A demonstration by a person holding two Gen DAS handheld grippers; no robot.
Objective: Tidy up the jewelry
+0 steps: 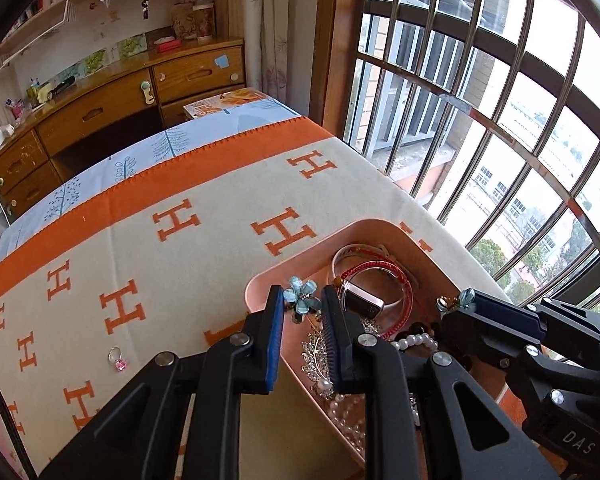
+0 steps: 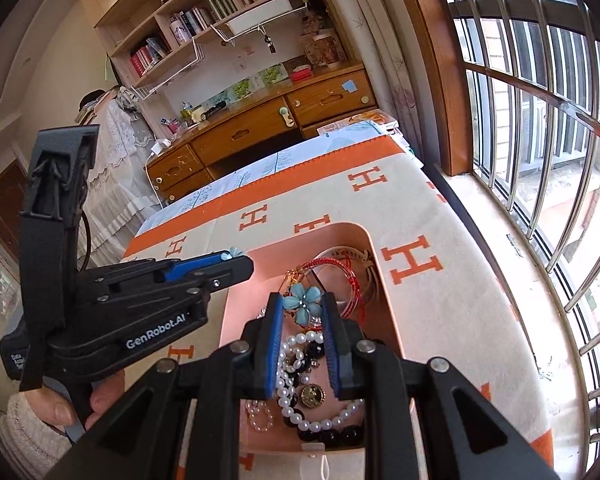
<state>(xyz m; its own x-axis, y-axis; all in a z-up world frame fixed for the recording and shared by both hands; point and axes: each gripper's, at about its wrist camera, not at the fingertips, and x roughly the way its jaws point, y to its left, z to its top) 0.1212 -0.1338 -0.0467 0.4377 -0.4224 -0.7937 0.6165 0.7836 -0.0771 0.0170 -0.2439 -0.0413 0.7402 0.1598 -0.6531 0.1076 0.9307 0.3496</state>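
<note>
A pink tray point(image 1: 260, 280) point(image 2: 352, 228) on the orange-and-cream blanket holds red bangles point(image 1: 380, 268), a pink-strapped watch point(image 1: 364, 304), a pearl necklace point(image 2: 300, 360) and a crystal piece point(image 1: 316, 356). My left gripper point(image 1: 303, 304) point(image 2: 236, 258) hangs over the tray's left rim, shut on a small blue flower earring point(image 1: 300, 300). My right gripper point(image 2: 303, 312) point(image 1: 466, 300) is over the tray's middle, shut on a matching blue flower earring point(image 2: 302, 306) point(image 1: 456, 302). A ring with a pink stone point(image 1: 118, 360) lies on the blanket, left of the tray.
A barred window point(image 2: 540, 120) runs close along the table's right edge. Beyond the table's far end stand a wooden desk point(image 1: 100, 108) and a printed box point(image 1: 228, 104). A person's hand point(image 2: 100, 396) in a knitted sleeve grips the left tool's handle.
</note>
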